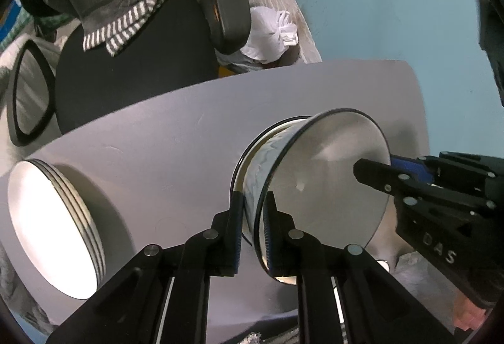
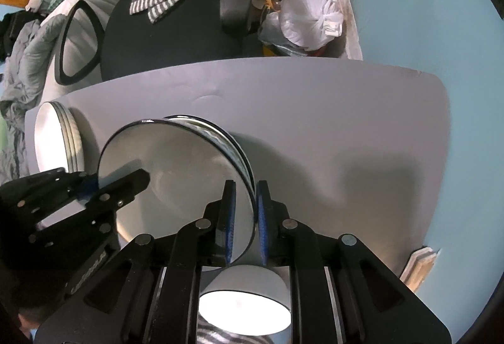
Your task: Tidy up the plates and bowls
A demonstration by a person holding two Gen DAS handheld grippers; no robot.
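While both grippers point down over the pale grey table (image 1: 163, 129), a stack of bowls (image 1: 315, 180) is flanked at opposite sides of its rim. The topmost bowl, white inside with a thin dark rim and a grey-blue marbled outer wall, sits nested over further bowls whose edges are seen below it. The left gripper (image 1: 253, 227) is set astride that bowl's wall, one blue-padded finger outside and one inside; a sliver of space is seen at the pads, so the wall is straddled rather than visibly pinched. The right gripper (image 2: 244, 218) is placed likewise on the far rim, its jaws narrow, with the wall between the pads and a small gap seen at the outer pad; whether it is pressed cannot be told. Well apart from the bowls, to their left in the left wrist view, a stack of white plates (image 1: 53, 227) with striped edges is stood on the table. Beneath the right gripper, close to the camera, a separate white bowl (image 2: 244, 303) is seen. Beyond the table, a black office chair (image 1: 132, 60) draped with striped cloth and a knotted white plastic bag (image 1: 274, 32) are visible.
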